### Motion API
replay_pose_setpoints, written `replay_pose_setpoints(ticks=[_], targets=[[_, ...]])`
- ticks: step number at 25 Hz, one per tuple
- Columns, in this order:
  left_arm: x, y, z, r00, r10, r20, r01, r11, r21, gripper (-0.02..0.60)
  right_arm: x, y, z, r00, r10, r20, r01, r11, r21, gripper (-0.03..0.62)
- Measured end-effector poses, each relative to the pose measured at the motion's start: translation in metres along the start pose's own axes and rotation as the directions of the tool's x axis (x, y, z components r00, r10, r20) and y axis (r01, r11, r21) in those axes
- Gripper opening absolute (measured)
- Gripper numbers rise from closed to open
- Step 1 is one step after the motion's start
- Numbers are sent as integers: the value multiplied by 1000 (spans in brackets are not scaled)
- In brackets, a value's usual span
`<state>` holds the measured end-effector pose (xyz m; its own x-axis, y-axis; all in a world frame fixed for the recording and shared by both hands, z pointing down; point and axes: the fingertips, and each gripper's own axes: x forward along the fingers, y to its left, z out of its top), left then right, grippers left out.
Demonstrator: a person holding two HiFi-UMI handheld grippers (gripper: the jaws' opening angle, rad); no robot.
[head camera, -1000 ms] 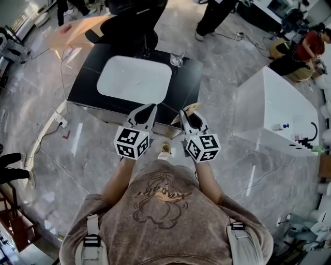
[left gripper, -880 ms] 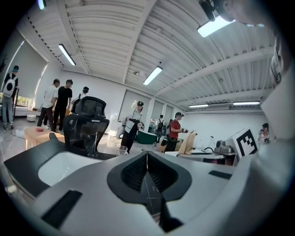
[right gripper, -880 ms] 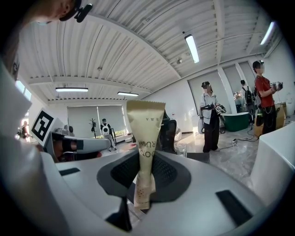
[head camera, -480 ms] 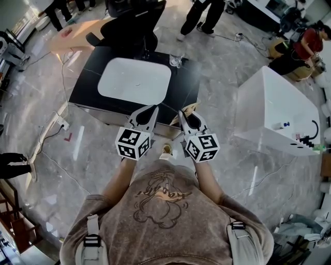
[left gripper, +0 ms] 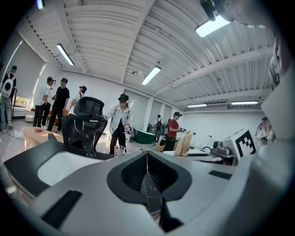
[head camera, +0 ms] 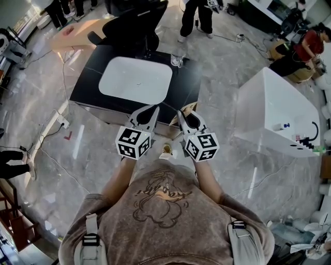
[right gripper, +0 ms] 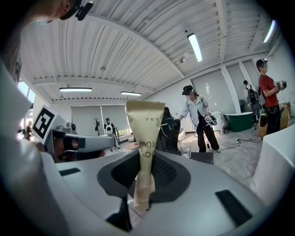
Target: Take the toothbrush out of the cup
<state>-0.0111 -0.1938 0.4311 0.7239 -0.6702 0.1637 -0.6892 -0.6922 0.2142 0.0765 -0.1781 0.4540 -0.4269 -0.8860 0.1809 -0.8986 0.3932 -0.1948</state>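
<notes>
**Nearest: person.** Brown shirt, one gripper in each hand, both held level and side by side over the floor [head camera: 77, 145].

**Left gripper** [head camera: 149, 110]. Jaws pressed together with nothing between them, seen along its own view [left gripper: 147, 160]. The tips reach the near edge of the counter.

**Right gripper** [head camera: 184, 115]. Clenched on a tan paper toothbrush packet [right gripper: 145, 124]. The packet stands upright between the jaws and rises above them. Its print is partly covered and seems to read "toothbrush". In the head view the packet [head camera: 191, 107] shows just past the tips, at the counter's near edge.

**Counter** [head camera: 187, 85]. Black top with a white basin [head camera: 135, 80] set in it. The near edge lies under both gripper tips.

**Cup** [head camera: 177, 58]. Clear glass, upright at the far edge of the counter, well apart from the packet.

**Open room.** Bare marble floor runs wide to the left, where a cable [head camera: 51, 129] trails. A clear lane lies between the counter and the white cabinet [head camera: 274, 103] on the right.

**Beyond.** A black chair [head camera: 135, 23] stands against the counter's far side, and bystanders are further off.

**Change from the earlier frames.** Both grippers sit where they were and the grip on the packet is the same. A bystander in dark trousers [head camera: 199, 15] has walked left behind the counter.
</notes>
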Motion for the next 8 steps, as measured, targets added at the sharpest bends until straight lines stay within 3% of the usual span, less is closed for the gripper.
replay_pose_setpoints(ticks=[8], targets=[[3, -2, -3, 1000, 0, -7, 0, 1000, 4, 18, 1, -1, -1, 1000, 12, -3, -12, 1000, -2, 80]])
